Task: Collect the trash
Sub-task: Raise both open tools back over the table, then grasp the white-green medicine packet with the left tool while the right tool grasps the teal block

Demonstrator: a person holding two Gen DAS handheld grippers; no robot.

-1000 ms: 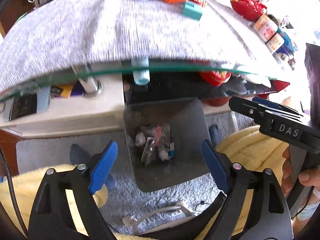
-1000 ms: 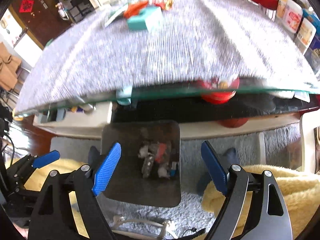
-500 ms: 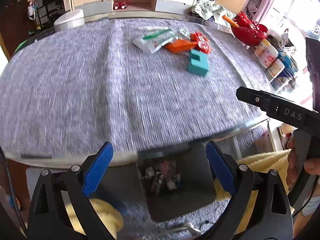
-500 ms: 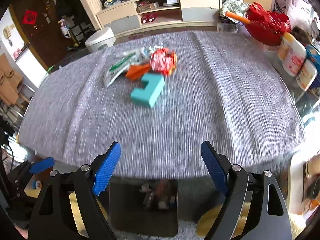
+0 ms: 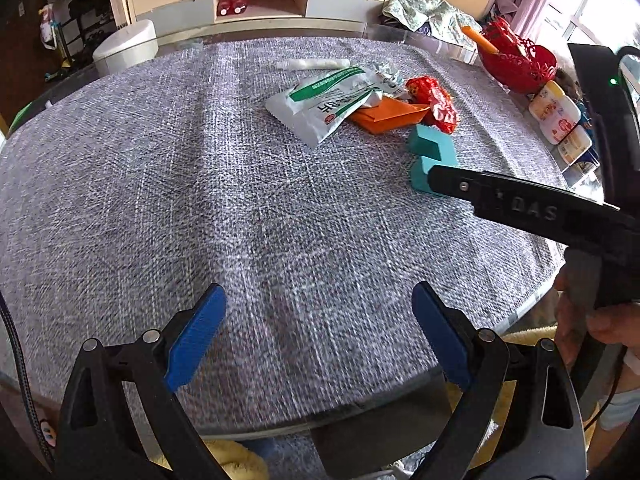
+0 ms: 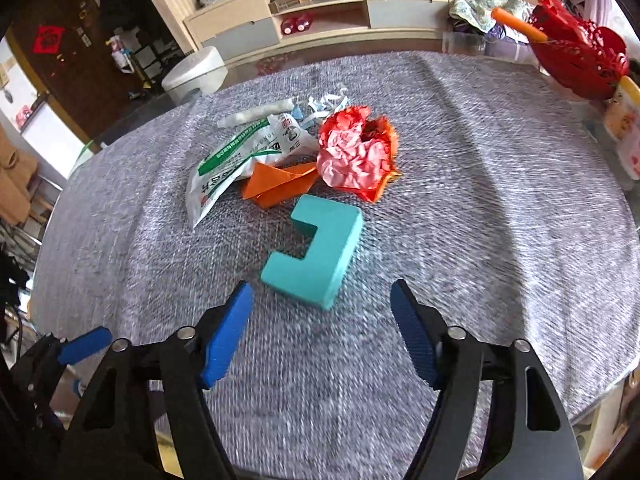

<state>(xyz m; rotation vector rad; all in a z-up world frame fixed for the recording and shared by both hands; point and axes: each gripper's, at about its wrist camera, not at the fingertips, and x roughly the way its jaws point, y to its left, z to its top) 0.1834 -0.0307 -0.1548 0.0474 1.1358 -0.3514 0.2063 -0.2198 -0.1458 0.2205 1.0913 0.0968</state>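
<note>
Trash lies on the grey cloth table (image 5: 200, 184): a white and green wrapper (image 5: 324, 102) (image 6: 240, 156), folded orange paper (image 5: 386, 116) (image 6: 280, 186), a crumpled red wrapper (image 5: 436, 102) (image 6: 354, 154) and a white tube (image 5: 312, 65) (image 6: 256, 114). A teal C-shaped block (image 6: 316, 252) (image 5: 430, 152) lies nearest. My right gripper (image 6: 320, 332) is open and empty, just short of the teal block. My left gripper (image 5: 318, 340) is open and empty over the table's near edge. The right gripper's side (image 5: 520, 208) crosses the left wrist view.
A red basket (image 5: 516, 62) (image 6: 576, 60) and white bottles (image 5: 560, 120) stand at the table's right edge. A dark bin's edge (image 5: 380, 436) shows below the table front. A white stool (image 5: 124, 44) and a low cabinet (image 6: 320, 8) stand beyond the table.
Both grippers have risen from the bin under the table to above the tabletop. The right gripper has moved forward toward the teal block. Both stay open.
</note>
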